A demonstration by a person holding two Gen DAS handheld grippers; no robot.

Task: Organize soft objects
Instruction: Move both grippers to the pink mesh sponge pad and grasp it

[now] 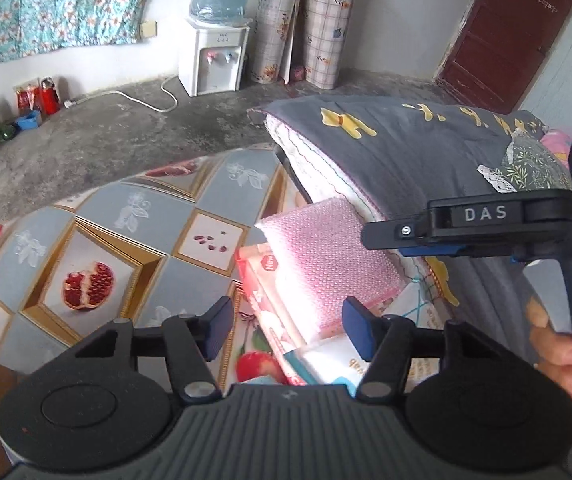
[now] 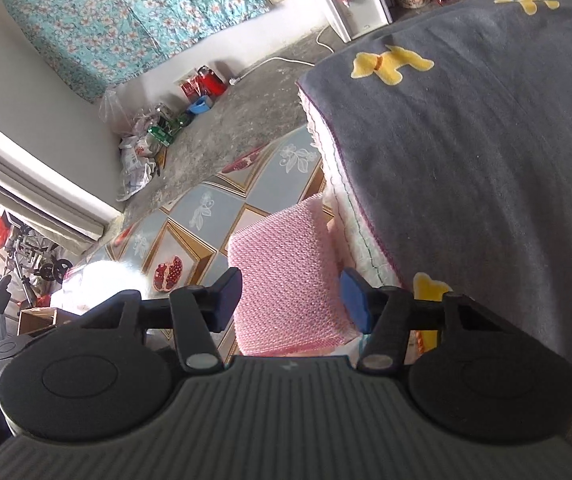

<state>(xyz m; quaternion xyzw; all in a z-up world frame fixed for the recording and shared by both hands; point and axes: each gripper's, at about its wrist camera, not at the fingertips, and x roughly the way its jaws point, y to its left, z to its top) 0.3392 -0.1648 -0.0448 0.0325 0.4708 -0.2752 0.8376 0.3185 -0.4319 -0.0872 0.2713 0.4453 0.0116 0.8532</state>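
Note:
A pink bubble-textured soft pack (image 1: 325,256) (image 2: 286,256) lies on the table, its far edge tucked under a grey pillow (image 1: 405,152) (image 2: 465,140) printed with yellow dogs. Flat packets (image 1: 262,280) stick out from beneath the pink pack. My left gripper (image 1: 289,328) hovers over the pack's near end; its jaws stand apart with a gap beside the left pad. My right gripper (image 2: 291,300) frames the pink pack between its blue pads, and no pressing shows. In the left wrist view the right gripper (image 1: 369,236) reaches in from the right, just above the pack, held by a hand (image 1: 561,344).
The table (image 1: 126,240) (image 2: 206,208) wears a pomegranate-patterned cloth. Beyond it is a grey concrete floor with a water dispenser (image 1: 214,60), rolled mats (image 1: 305,24), bottles and clutter by the wall (image 2: 154,136), and a dark red door (image 1: 505,32).

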